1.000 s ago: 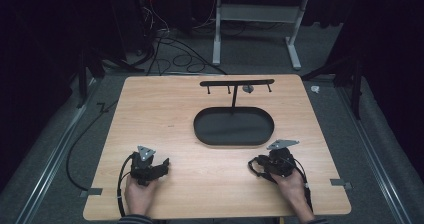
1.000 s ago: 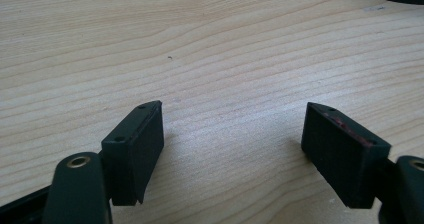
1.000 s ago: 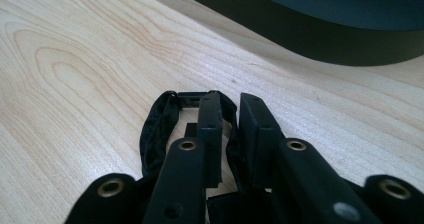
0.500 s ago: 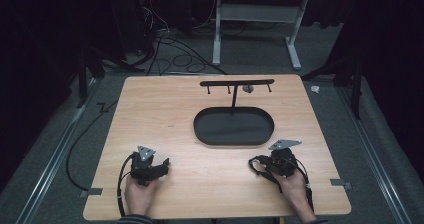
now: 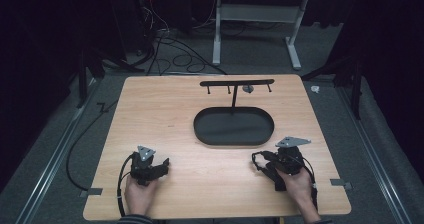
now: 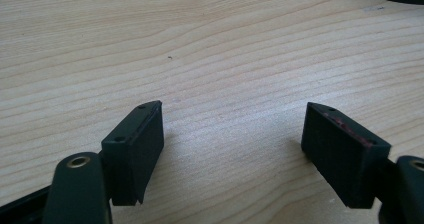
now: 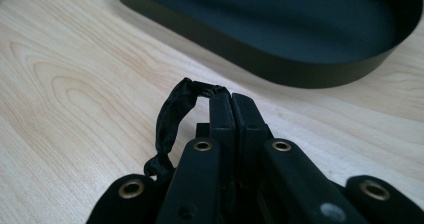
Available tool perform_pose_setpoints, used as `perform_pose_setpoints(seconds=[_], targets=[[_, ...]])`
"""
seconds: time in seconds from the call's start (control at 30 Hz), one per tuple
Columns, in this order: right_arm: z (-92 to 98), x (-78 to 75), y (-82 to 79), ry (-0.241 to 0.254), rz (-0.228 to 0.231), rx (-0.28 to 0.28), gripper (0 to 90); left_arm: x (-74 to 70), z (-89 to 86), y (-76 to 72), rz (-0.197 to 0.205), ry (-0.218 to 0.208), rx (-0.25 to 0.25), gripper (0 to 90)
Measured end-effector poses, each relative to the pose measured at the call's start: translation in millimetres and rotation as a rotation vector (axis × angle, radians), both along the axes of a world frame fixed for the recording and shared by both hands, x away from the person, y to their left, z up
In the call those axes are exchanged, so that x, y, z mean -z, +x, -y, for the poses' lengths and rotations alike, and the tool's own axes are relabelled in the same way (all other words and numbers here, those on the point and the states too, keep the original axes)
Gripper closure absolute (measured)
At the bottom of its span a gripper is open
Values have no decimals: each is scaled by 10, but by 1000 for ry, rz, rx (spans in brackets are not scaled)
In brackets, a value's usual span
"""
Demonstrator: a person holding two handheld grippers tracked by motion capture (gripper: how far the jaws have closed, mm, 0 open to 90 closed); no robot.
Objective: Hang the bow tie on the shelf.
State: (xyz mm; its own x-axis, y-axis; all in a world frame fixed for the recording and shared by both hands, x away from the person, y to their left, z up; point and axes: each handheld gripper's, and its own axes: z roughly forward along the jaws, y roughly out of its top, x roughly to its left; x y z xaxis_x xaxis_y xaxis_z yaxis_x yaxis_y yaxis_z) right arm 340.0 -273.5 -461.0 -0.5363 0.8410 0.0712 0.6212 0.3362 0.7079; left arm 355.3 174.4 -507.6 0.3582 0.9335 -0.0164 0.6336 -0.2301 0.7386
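My right gripper point(image 5: 257, 160) lies low over the table near its front right, just in front of the black oval tray point(image 5: 265, 136). In the right gripper view its jaws stand pressed together point(image 7: 232, 100), and a black fabric band point(image 7: 172, 116) is pinched at their tips and loops down to the left. My left gripper point(image 5: 163, 164) rests at the front left with a hand on it. In the left gripper view it is open point(image 6: 232, 134), with only bare wood between the pads point(image 6: 142, 144).
A T-shaped black stand point(image 5: 234, 91) rises from the tray's far side, with small pegs under its bar and a small grey item point(image 5: 247, 88) hanging there. The wooden table point(image 5: 160, 109) has dark floor and cables beyond its far edge.
The right gripper's jaws have drawn together on the band. Both hands have stayed nearly where they were.
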Motion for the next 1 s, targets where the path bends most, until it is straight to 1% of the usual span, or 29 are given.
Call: perform_pose_setpoints(seconds=[0.03, 0.13, 0.43, 0.53, 0.63, 0.77, 0.83, 1.0], targets=[[0, 0, 0, 0, 0, 0, 900, 0, 0, 0, 0, 0, 0, 253], [41, -79, -9, 9, 29, 12, 900, 1, 0, 0, 1, 1, -1, 253], [65, -207, -20, 14, 61, 20, 900, 0, 0, 0, 0, 0, 0, 253], [63, -290, -22, 16, 91, 19, 900, 1, 1, 0, 1, 0, -1, 253], [68, -334, -20, 21, 102, 21, 900, 0, 0, 0, 0, 0, 0, 253], [72, -420, -6, 24, 126, 28, 900, 0, 0, 0, 0, 1, 0, 253], [71, -470, 18, 22, 129, 29, 900, 0, 0, 0, 0, 0, 0, 253], [68, -544, 55, 20, 150, 29, 900, 0, 0, 0, 0, 0, 0, 253]])
